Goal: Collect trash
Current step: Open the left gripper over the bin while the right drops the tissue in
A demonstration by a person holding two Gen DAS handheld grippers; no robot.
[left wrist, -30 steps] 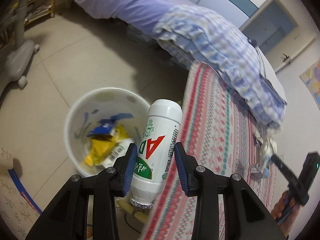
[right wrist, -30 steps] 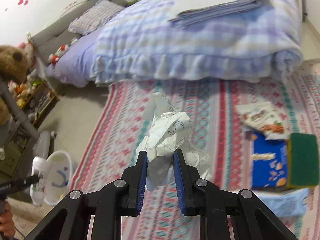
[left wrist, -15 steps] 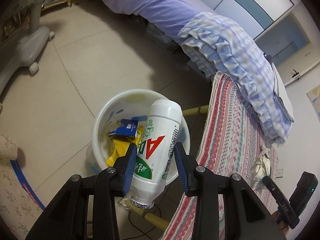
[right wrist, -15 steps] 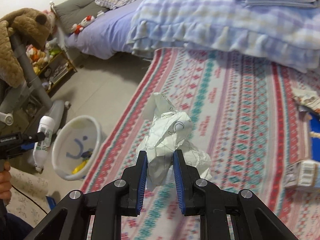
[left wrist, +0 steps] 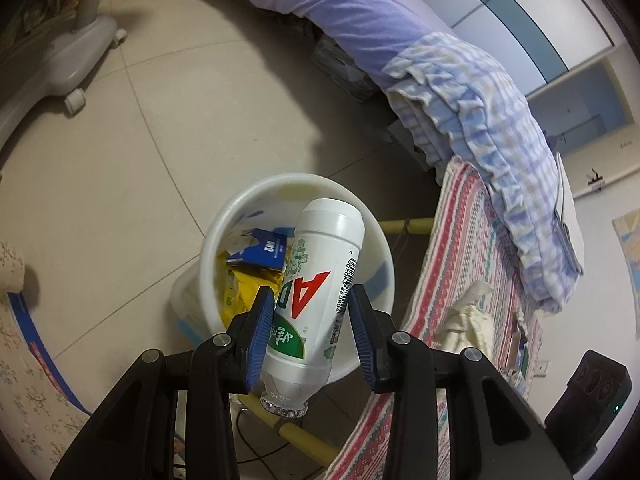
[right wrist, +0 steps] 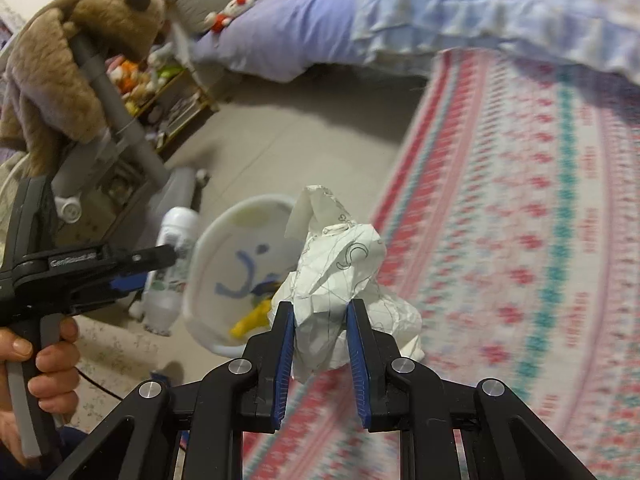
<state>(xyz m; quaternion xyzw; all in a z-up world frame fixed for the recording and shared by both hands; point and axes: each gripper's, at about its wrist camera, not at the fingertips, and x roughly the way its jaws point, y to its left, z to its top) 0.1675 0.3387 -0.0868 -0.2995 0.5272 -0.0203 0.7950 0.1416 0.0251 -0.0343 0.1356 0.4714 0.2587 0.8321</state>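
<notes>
White plastic fills the middle of the left wrist view: a milk-drink bottle [left wrist: 320,288] with a red and green label, clamped between the jaws of the left gripper [left wrist: 310,320], its foil-sealed mouth pointing back toward the camera. It hangs directly over the white bin [left wrist: 248,208], which stands on the tiled floor [left wrist: 132,168] just left of the patterned rug [left wrist: 460,248]. Inside the bin lie a yellow wrapper [left wrist: 244,288] and a blue packet [left wrist: 264,250], so some rubbish is already collected.

From the right wrist view, the right gripper [right wrist: 320,336] has its jaws pressed together on a crumpled paper ball [right wrist: 340,276], held in the air near the rug's left edge, with the bin beyond it and slightly to the left. That view is blurred, so fine detail on the rug is unreadable.

My judgement is that the work is partway through: two pieces are in hand but neither is dropped yet. The bottle looks ready for release; the paper needs to travel a little farther left first. At the far right of the rug, small items show in the left view, too small to identify, and may be left to gather.
</notes>
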